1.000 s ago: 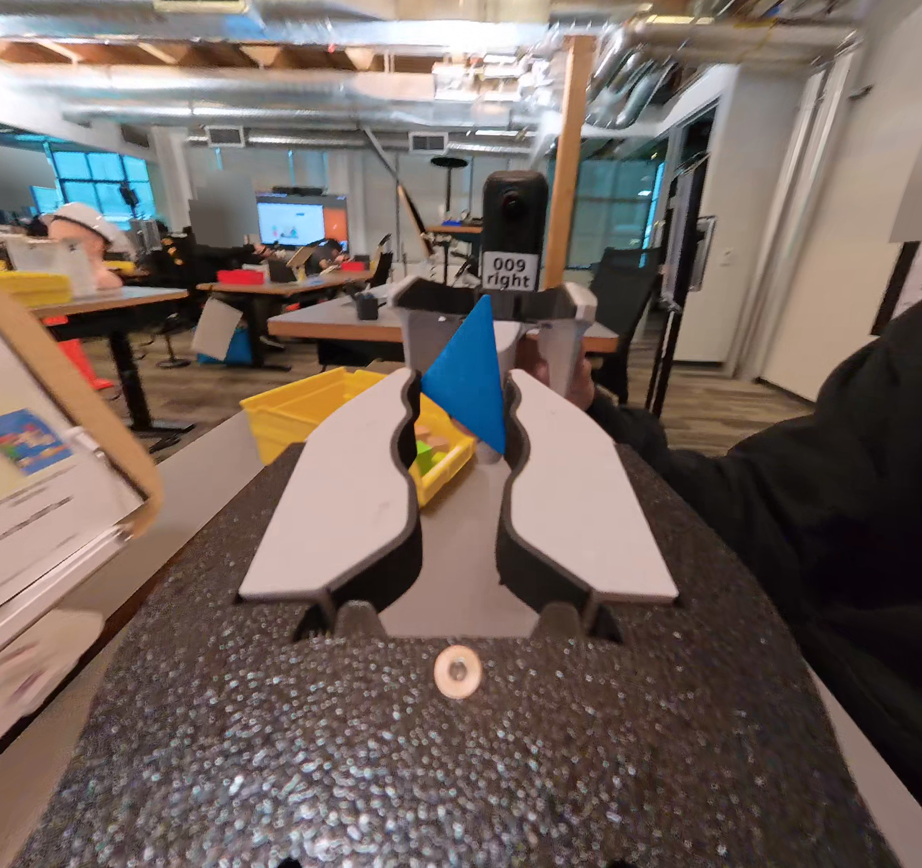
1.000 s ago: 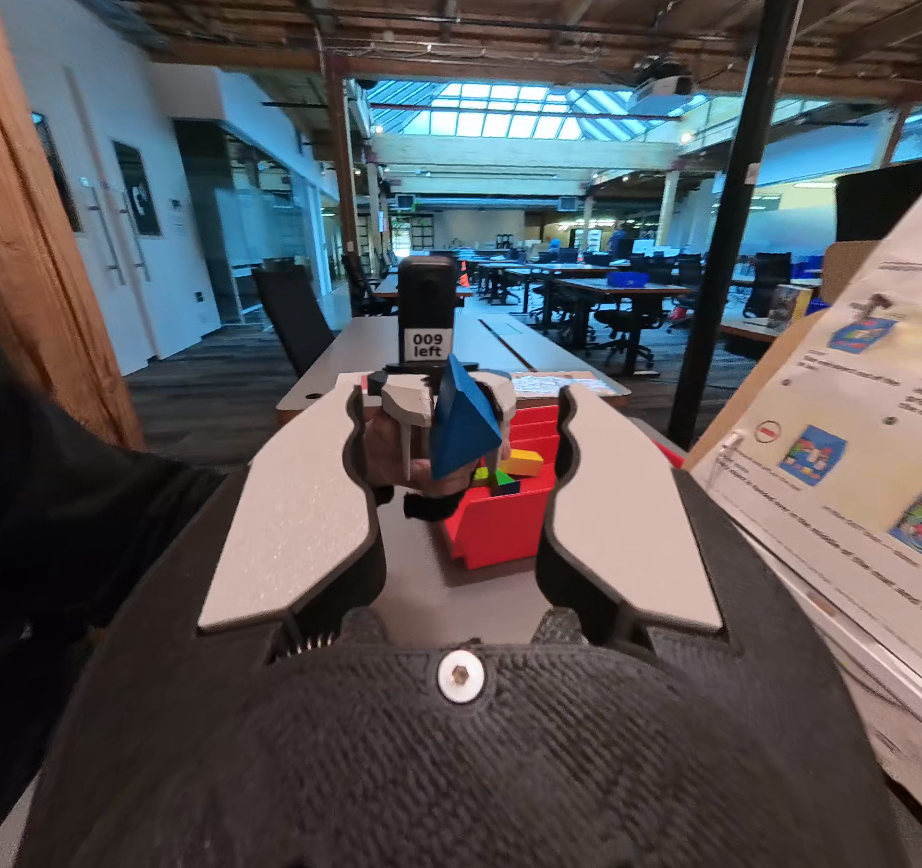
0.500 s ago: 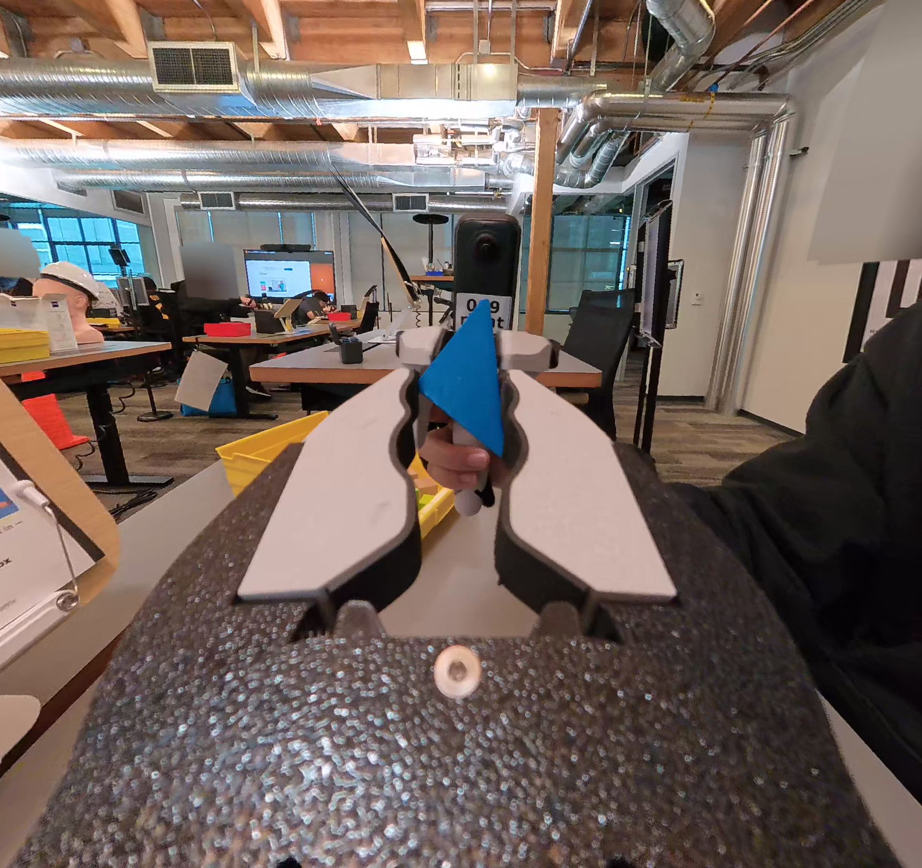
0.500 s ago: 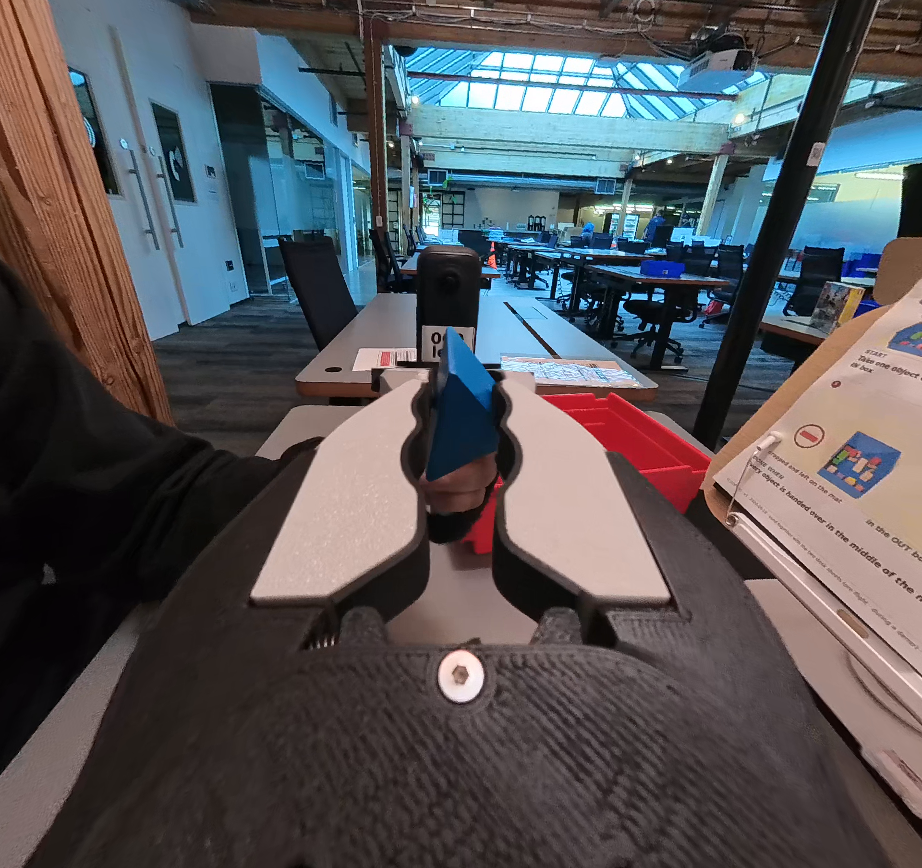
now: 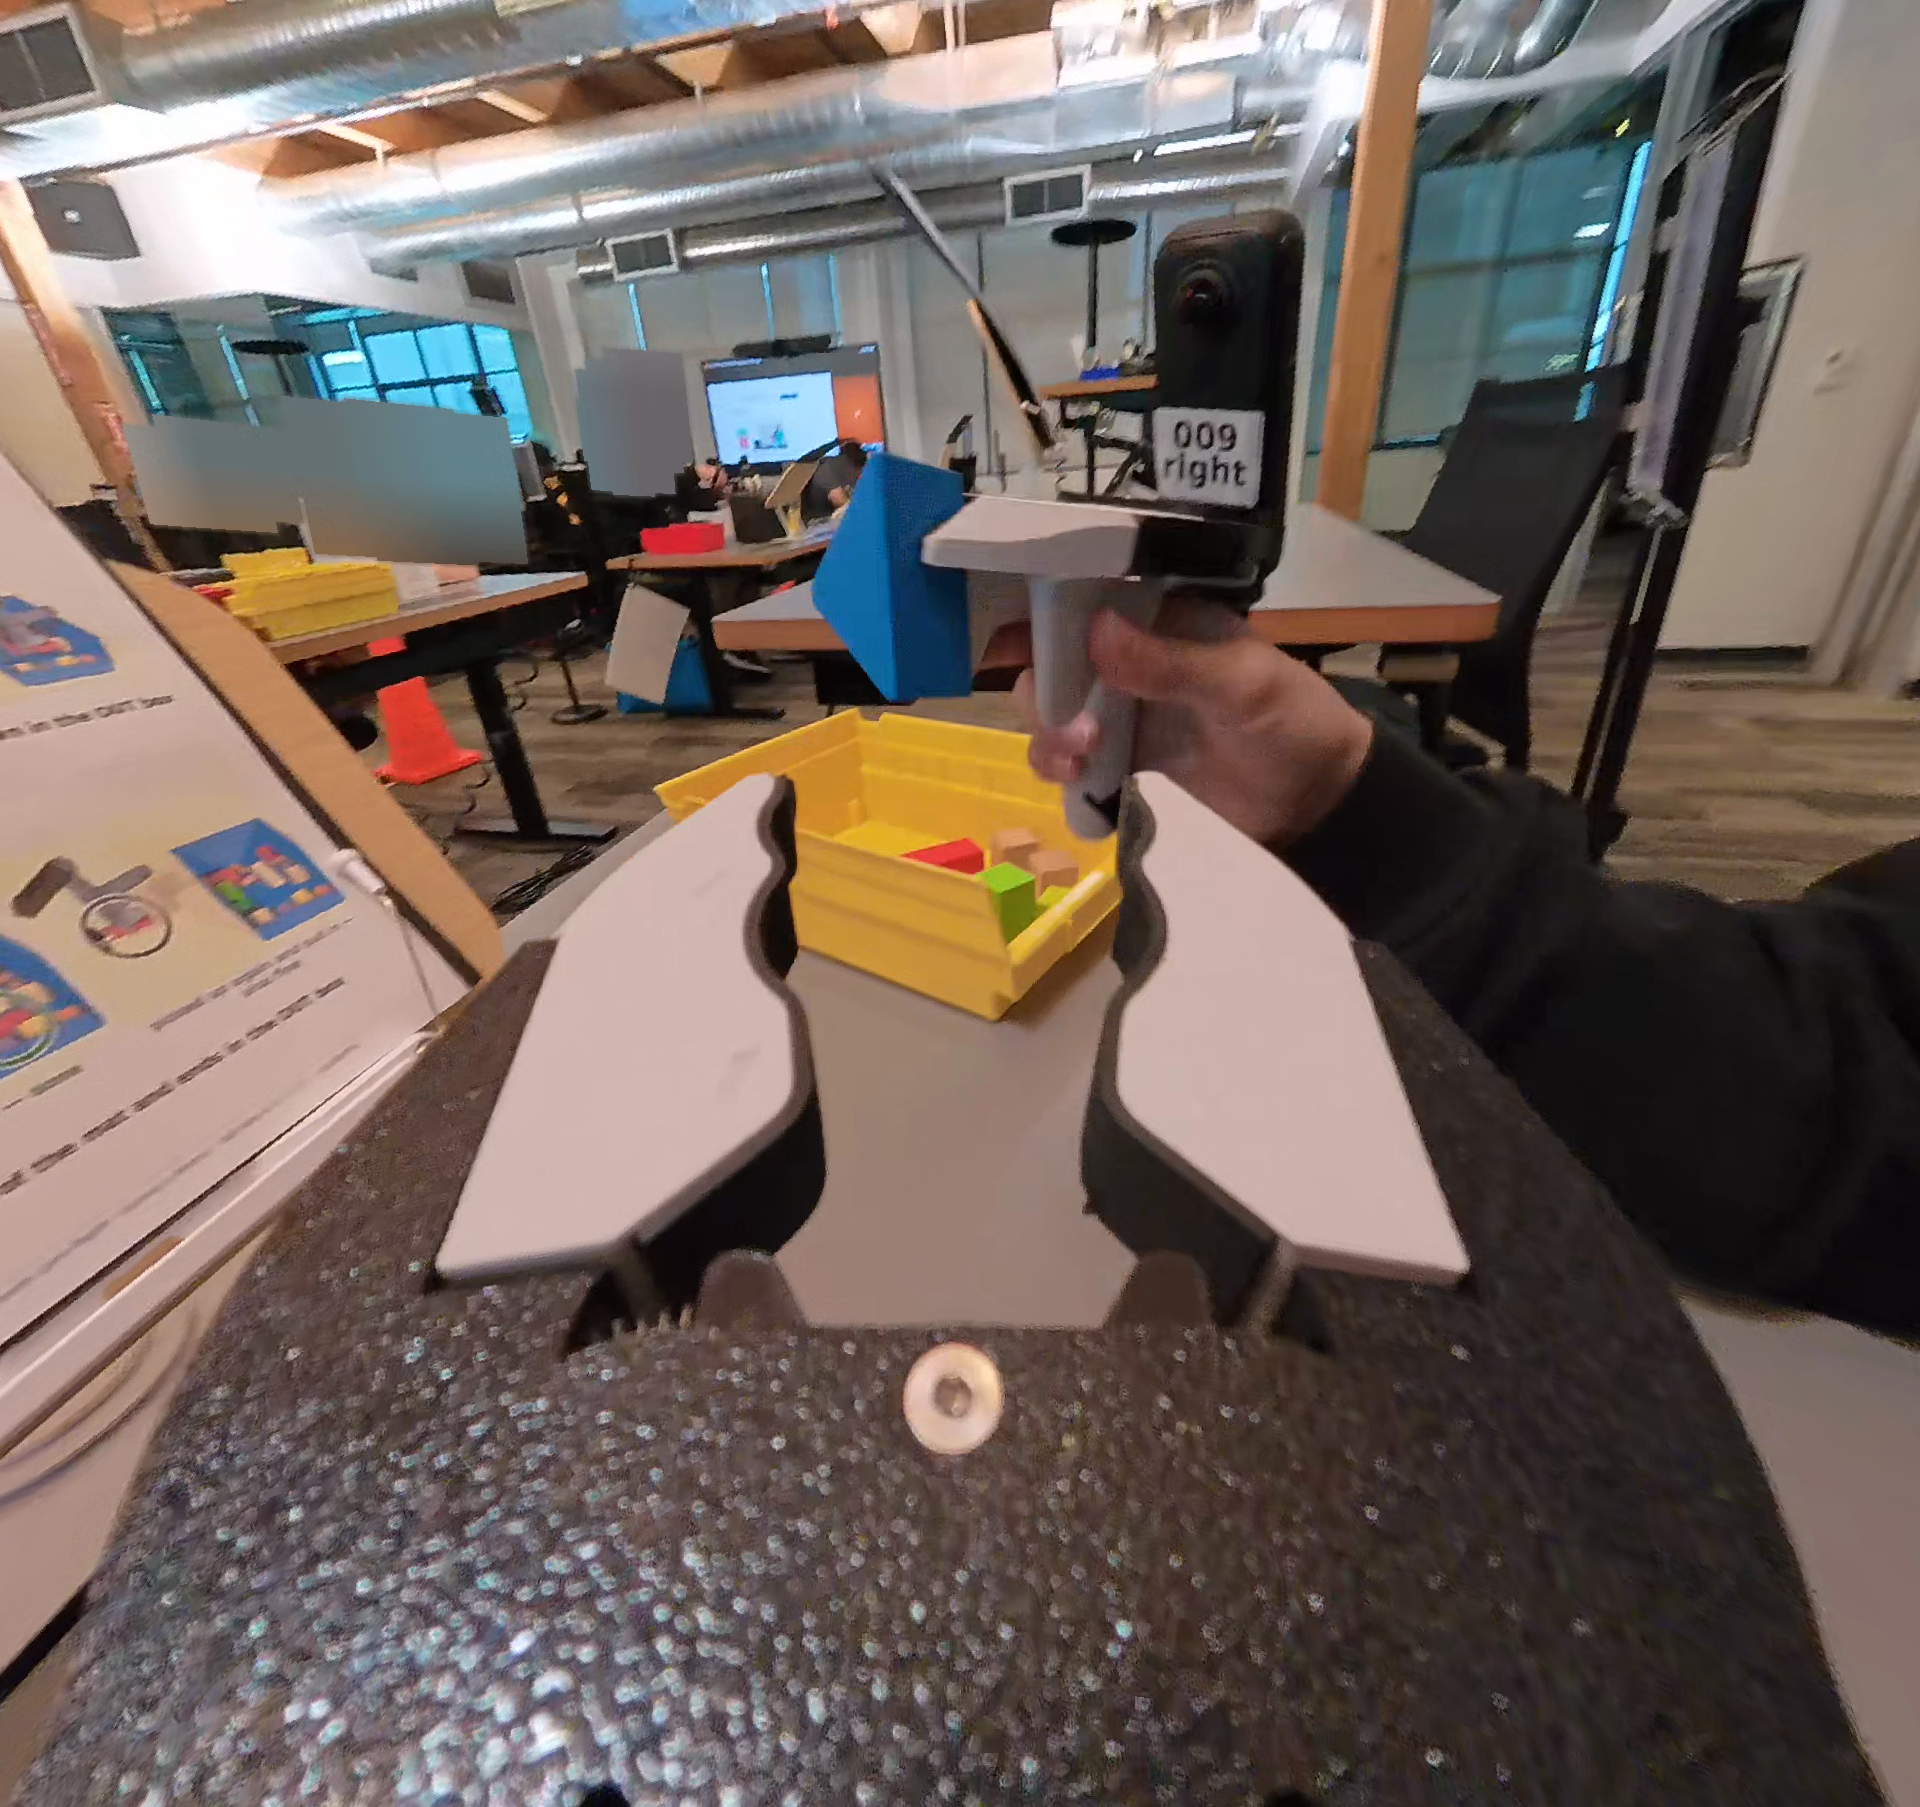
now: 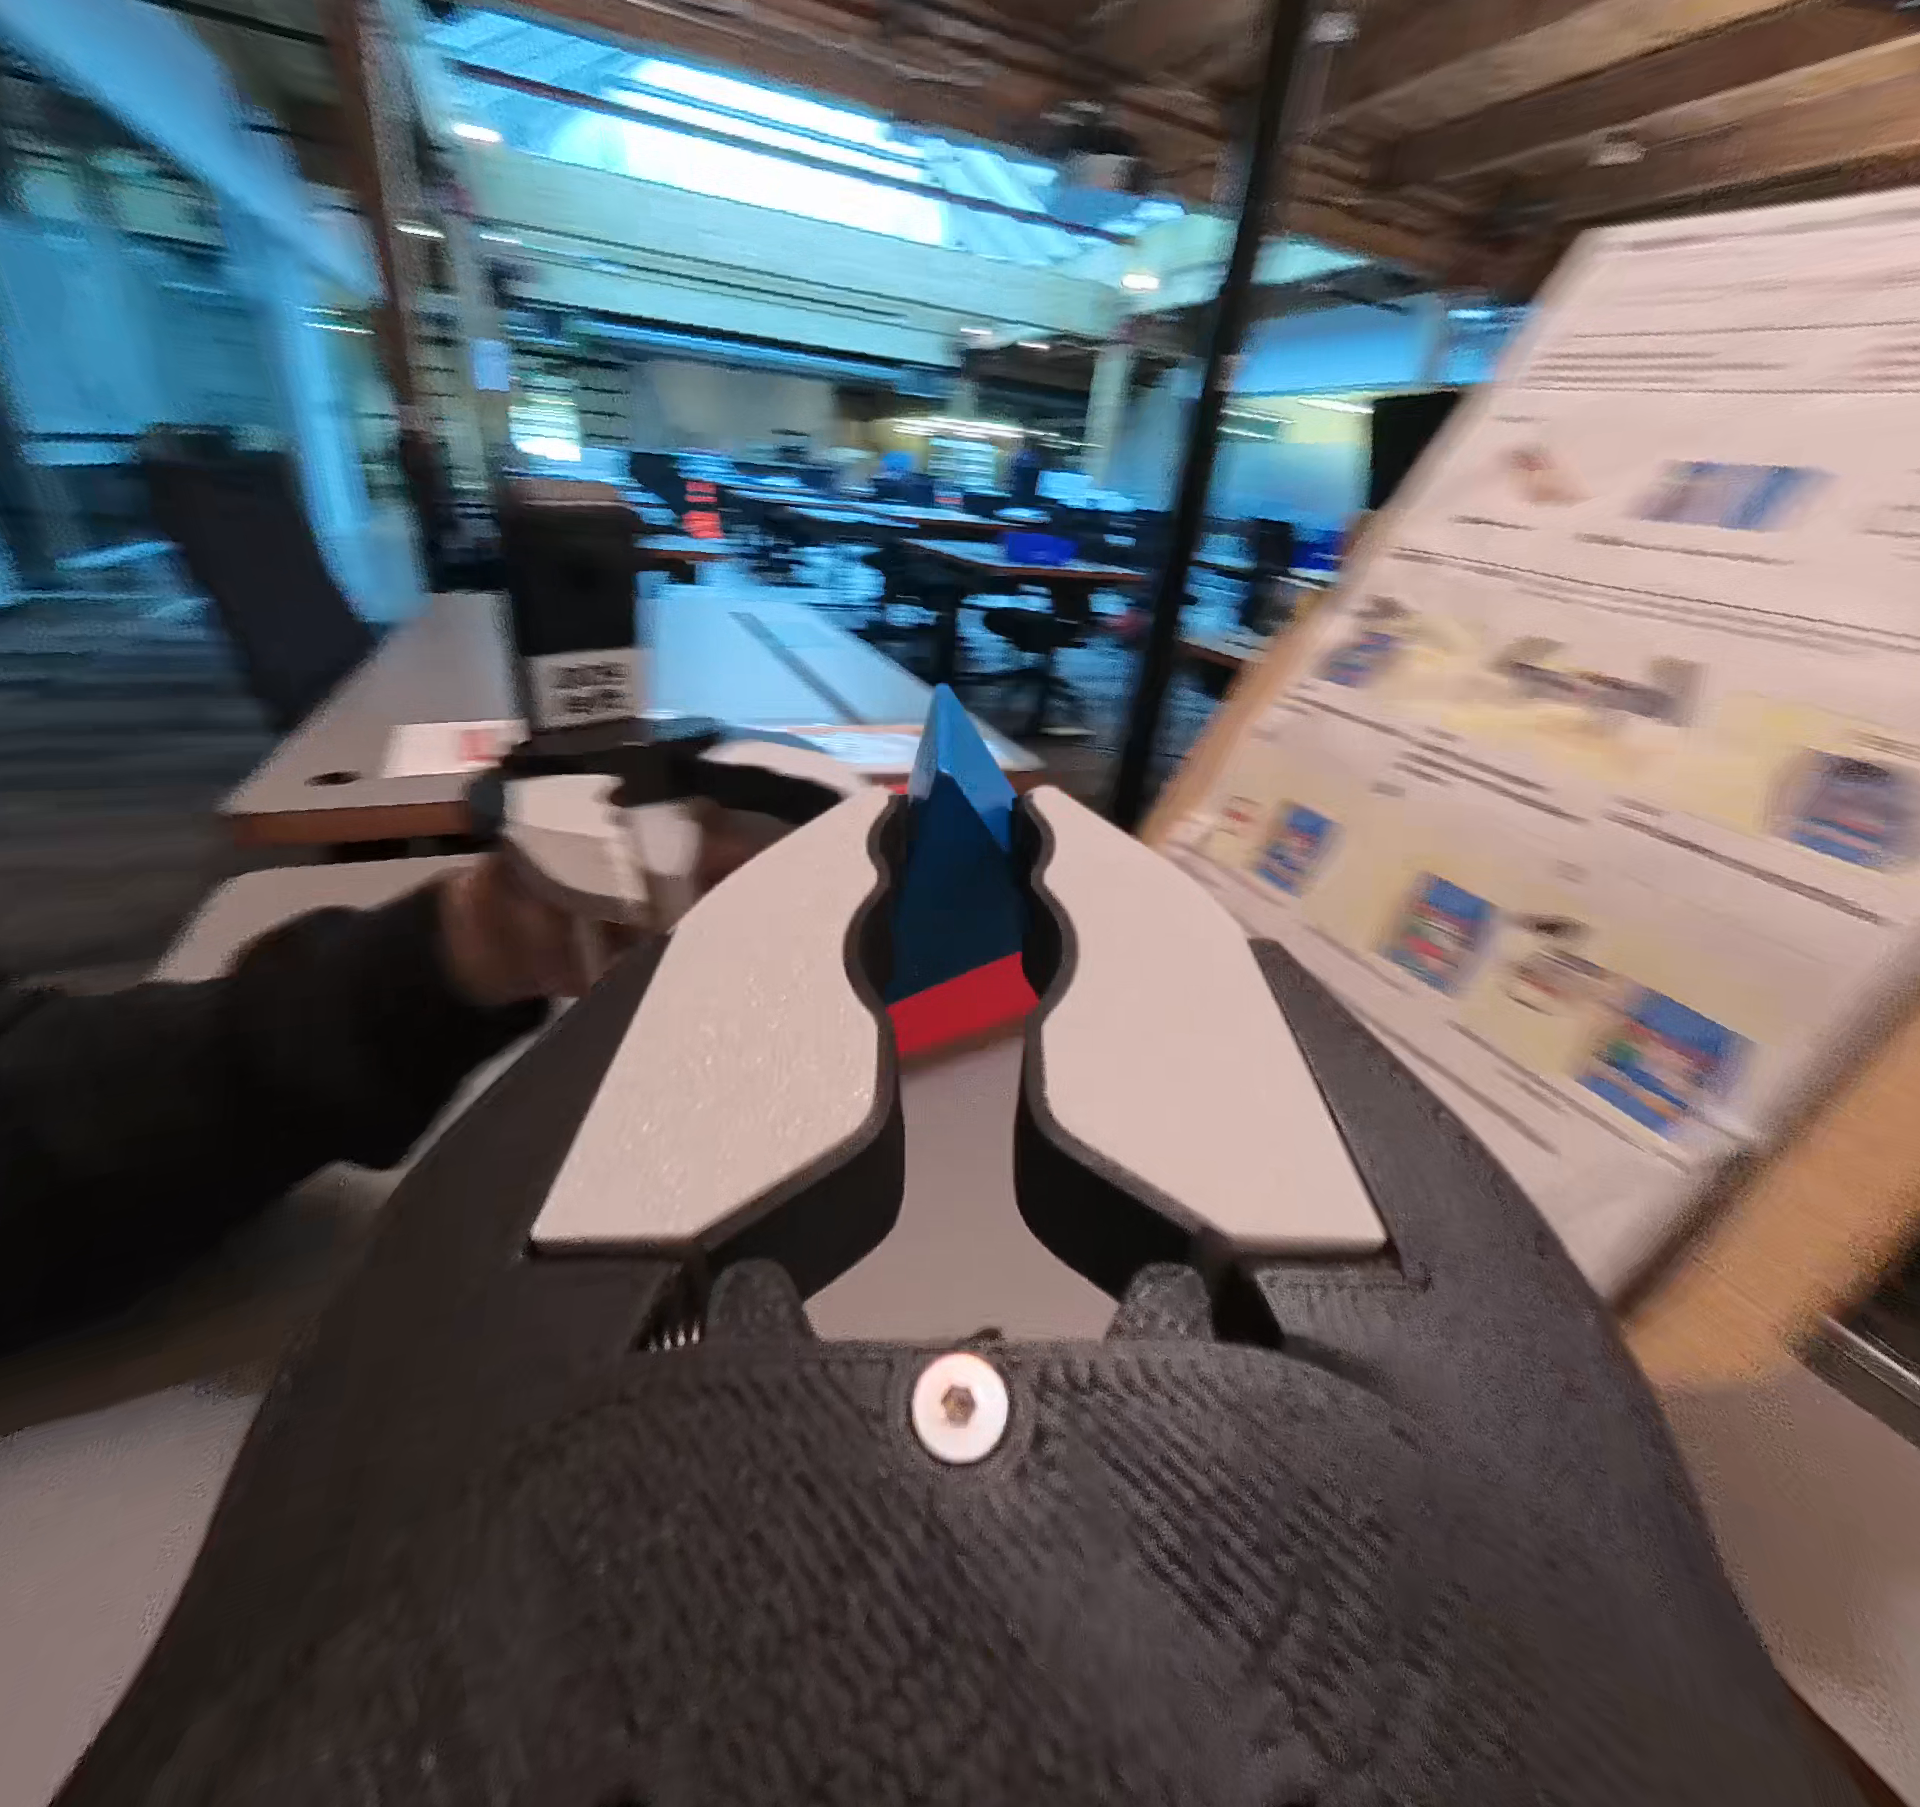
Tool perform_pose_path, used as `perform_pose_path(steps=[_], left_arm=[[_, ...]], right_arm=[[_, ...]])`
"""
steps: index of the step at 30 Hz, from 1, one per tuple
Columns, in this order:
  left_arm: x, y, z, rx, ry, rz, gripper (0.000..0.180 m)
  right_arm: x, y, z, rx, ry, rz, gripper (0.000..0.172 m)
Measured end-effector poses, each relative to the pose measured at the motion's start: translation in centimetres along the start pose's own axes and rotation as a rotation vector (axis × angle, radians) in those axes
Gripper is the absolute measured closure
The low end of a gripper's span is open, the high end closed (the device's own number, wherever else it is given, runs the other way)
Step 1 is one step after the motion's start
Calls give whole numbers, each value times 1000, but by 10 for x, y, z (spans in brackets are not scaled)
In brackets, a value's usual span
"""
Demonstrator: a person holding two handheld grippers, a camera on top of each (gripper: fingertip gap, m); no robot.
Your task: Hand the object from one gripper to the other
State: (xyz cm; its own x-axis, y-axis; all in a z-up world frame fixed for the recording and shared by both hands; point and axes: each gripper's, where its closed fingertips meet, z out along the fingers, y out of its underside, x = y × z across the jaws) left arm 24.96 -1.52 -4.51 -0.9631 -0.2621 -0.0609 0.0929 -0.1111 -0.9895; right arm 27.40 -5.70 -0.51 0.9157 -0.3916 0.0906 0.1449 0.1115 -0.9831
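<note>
The blue block [image 6: 961, 853], a stiff, light wedge with smooth sloping faces (likely apt to slip if pinched near its thin tip), is best taken on its flat sides. The right gripper [image 6: 961, 884] is pinching it there, pads pressed to either side, held level above the yellow bin [image 5: 914, 926] by a hand [image 5: 1216, 718]. The left gripper [image 5: 951, 884], nearer than the bin, stands spread and bare.

- The right wrist view is motion-blurred: the far desks [image 6: 935, 552] and the instruction sheet [image 6: 1621, 677] lose detail.
- The yellow bin [image 5: 914, 916] has both sides hidden behind the left gripper's fingers [image 5: 665, 1009].
</note>
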Motion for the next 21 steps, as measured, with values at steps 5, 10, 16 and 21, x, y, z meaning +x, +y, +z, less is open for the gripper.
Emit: perform_pose_path(steps=[5, 10, 16, 21], left_arm=[[-18, 17, -1, -106, -101, 7, 124], [-25, 27, 0, -131, -116, -55, 130], [-25, 38, 3, -174, -117, -60, 131], [-24, 46, 5, -214, -109, -59, 131]], right_arm=[[125, 48, -119, -282, 701, 28, 152], [170, 111, -210, -451, 998, 218, 152], [183, 162, -254, -643, 1114, 237, 152], [186, 160, -256, -621, 1143, 230, 148]])
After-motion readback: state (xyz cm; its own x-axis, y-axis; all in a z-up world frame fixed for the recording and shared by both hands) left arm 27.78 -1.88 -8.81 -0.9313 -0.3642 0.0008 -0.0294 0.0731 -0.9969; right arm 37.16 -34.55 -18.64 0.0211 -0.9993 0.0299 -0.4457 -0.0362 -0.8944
